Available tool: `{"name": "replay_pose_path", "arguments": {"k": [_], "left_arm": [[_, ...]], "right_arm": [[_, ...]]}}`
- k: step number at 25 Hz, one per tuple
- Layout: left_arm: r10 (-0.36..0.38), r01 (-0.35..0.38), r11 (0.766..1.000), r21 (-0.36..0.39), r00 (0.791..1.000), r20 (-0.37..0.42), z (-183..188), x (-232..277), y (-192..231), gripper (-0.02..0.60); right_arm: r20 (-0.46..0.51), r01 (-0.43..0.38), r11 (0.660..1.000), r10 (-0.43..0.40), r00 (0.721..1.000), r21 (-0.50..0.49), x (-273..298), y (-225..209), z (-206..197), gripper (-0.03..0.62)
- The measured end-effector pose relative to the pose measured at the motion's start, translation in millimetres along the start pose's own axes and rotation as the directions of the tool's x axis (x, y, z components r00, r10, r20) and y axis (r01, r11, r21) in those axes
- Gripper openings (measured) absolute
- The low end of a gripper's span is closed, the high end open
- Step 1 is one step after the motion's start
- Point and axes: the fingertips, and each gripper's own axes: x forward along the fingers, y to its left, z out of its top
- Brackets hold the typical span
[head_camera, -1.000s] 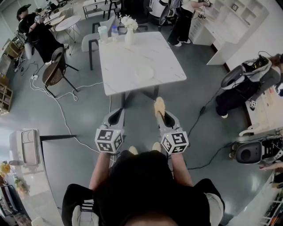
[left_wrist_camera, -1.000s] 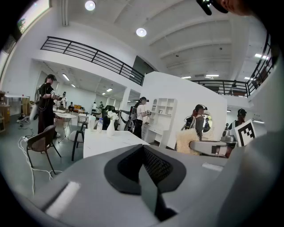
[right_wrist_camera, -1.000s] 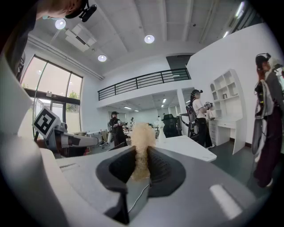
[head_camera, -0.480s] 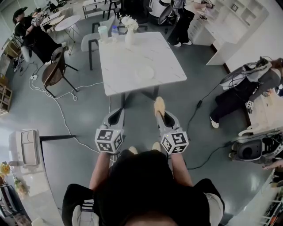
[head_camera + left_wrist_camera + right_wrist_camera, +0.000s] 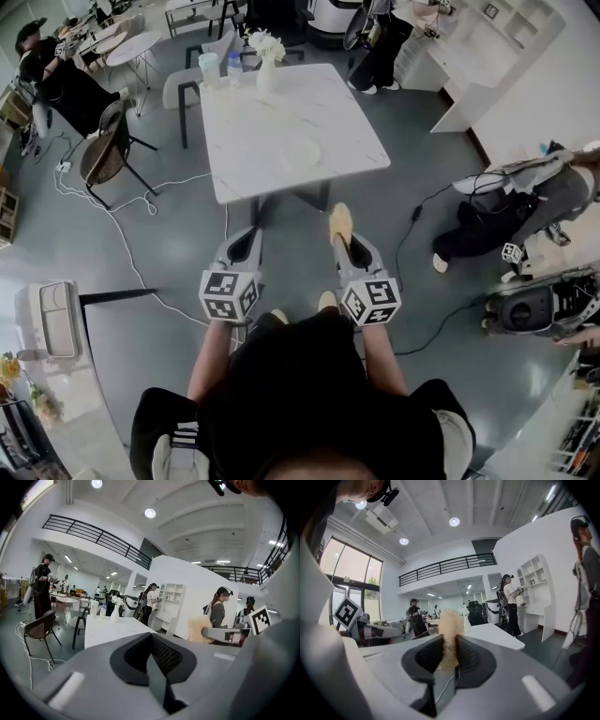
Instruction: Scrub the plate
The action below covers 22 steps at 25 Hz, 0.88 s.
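Grey-floored hall, white bench [image 5: 244,122] ahead; left tool [image 5: 244,242] pressed together, empty; plate [image 5: 302,152] near the bench's front edge, well apart from both tools. Probably hard, slick, breakable; steady it by the rim; right tool [image 5: 345,246] pinches soft sponge [image 5: 339,222].

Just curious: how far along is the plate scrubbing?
Done: the right gripper is shut on the tan scrubbing pad. In hand: the pad is held short of the white table; left gripper shut, empty. Left: reach the plate there and scrub it; pad and plate are apart.
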Motion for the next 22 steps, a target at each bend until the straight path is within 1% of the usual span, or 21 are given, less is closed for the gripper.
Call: {"name": "replay_pose_path", "arguments": {"k": [5, 10, 15, 22], "left_arm": [[-0.003, 0.003, 1.000, -0.010, 1.000, -0.021, -3, 16, 2, 0.006], [0.012, -0.013, 1.000, -0.014, 1.000, -0.026, -1, 41, -1, 0.006], [0.037, -0.037, 0.999, -0.022, 0.999, -0.025, 6, 80, 2, 0.006], [0.070, -0.071, 0.997, -0.036, 0.997, -0.034, 18, 143, -7, 0.006]], "right_arm": [[-0.012, 0.008, 1.000, -0.008, 1.000, 0.009, 9, -13, 0, 0.069], [-0.017, -0.011, 1.000, 0.011, 1.000, 0.010, 28, -34, 4, 0.069], [-0.025, -0.037, 0.999, 0.037, 0.999, 0.009, 57, -62, 10, 0.069], [-0.055, -0.088, 0.996, 0.089, 0.995, 0.018, 100, -118, 19, 0.069]]}}
